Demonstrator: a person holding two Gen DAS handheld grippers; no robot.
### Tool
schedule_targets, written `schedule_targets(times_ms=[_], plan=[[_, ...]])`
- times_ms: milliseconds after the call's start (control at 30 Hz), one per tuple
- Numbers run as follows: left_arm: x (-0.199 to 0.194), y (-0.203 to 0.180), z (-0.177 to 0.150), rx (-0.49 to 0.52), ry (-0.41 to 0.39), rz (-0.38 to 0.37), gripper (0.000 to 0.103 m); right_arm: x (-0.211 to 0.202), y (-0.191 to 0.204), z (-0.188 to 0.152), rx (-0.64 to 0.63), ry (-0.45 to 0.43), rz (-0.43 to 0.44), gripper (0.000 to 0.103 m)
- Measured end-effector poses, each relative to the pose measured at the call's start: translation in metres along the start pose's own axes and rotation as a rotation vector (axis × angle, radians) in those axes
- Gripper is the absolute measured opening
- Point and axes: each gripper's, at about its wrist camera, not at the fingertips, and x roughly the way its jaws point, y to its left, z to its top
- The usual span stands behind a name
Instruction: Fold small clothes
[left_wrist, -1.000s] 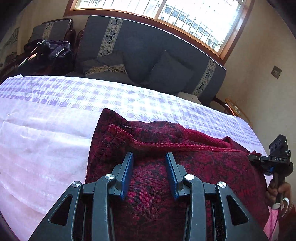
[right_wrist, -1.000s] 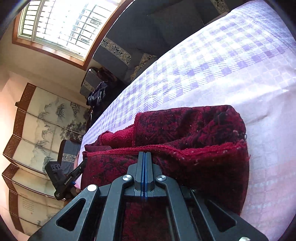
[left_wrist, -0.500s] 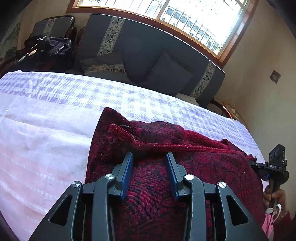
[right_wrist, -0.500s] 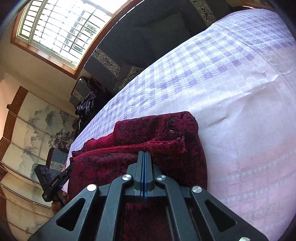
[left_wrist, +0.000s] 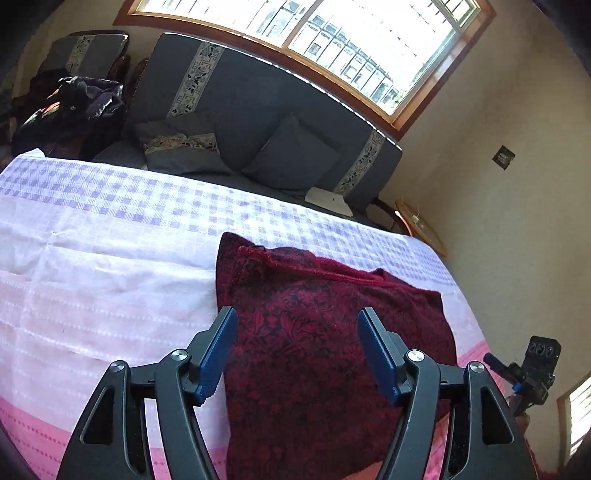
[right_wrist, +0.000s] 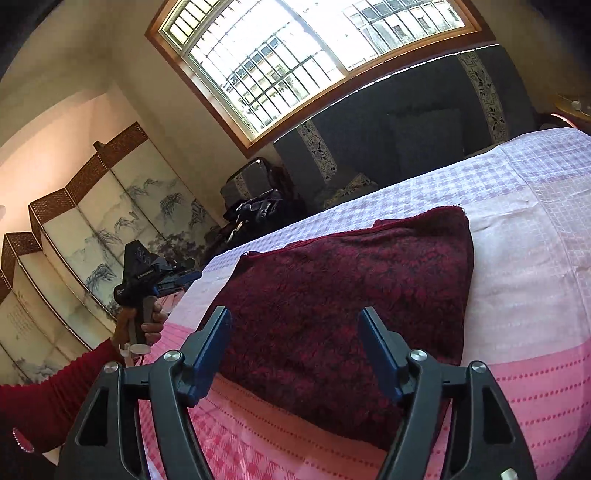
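left gripper (left_wrist: 295, 354) + right gripper (right_wrist: 295, 354) now wide, empty | you just released garment (left_wrist: 325, 332) at 12 o'clock | fold looks done

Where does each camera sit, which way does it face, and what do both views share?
Left wrist: on the left tool, open, facing the sofa over the red garment; the right tool shows at right.
Right wrist: on the right tool, open, facing the window; the left hand grips its tool beside a painted screen.
Shared: garment, checked cloth, sofa, window.
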Motion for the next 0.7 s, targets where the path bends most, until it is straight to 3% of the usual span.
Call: schedule_targets(times_ms=[67, 200, 300, 433, 700], plan=[[0.004, 0.015, -0.014, -0.002, 0.072, 0.012, 0.068, 0.002, 0.011, -0.022, 0.022, 0.032, 0.030, 0.072], [0.017, 0.042, -0.034, -0.109, 0.117, -0.092, 0.068, 0.014, 0.025, -0.053, 0.051, 0.092, 0.056, 0.072], [0.032, 0.053, -0.042, -0.152, 0.170, -0.143, 0.068, 0.026, 0.029, -0.060, 0.070, 0.119, 0.055, 0.072], [0.052, 0.056, -0.043, -0.147, 0.262, -0.269, 0.068, 0.030, 0.034, -0.062, 0.086, 0.118, 0.063, 0.072], [0.076, 0.060, -0.015, -0.130, 0.268, -0.390, 0.068, 0.042, 0.041, -0.067, 0.107, 0.124, 0.064, 0.073]])
